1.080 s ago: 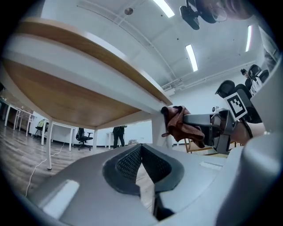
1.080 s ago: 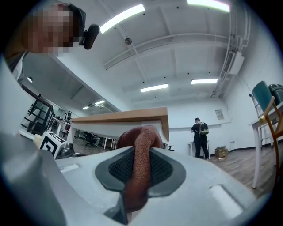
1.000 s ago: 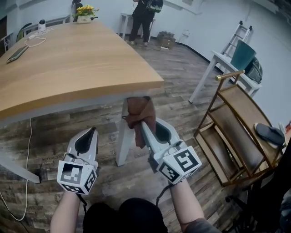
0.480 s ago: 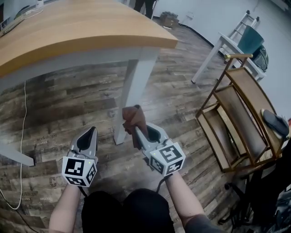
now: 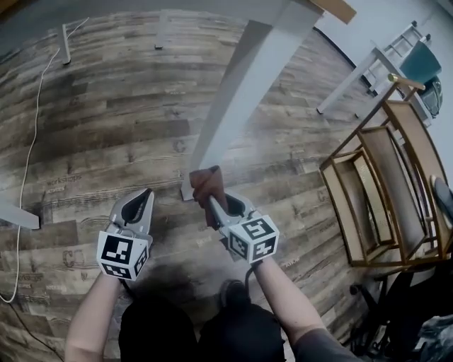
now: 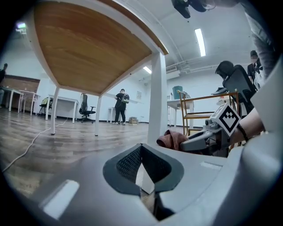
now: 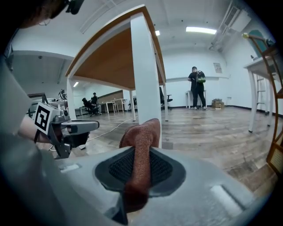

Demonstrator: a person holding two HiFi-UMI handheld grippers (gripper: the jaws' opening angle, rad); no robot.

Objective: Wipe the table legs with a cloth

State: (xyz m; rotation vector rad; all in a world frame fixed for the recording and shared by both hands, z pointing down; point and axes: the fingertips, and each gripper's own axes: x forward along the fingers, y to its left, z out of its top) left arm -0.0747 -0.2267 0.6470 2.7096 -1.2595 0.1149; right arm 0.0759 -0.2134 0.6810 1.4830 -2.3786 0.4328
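At the foot of the white table leg (image 5: 241,92), the brown cloth (image 5: 205,185) is sitting clamped in the clenched jaws of the right gripper (image 5: 211,201), seemingly touching the leg's near face; the left gripper (image 5: 140,196), at 9 o'clock of it, is idling with jaws closed on nothing. Judging from this, the cloth is needing firm, flat contact and a pass round the leg's other faces; over the last second it has been sliding down from just under the tabletop (image 5: 334,8) at 1 o'clock.
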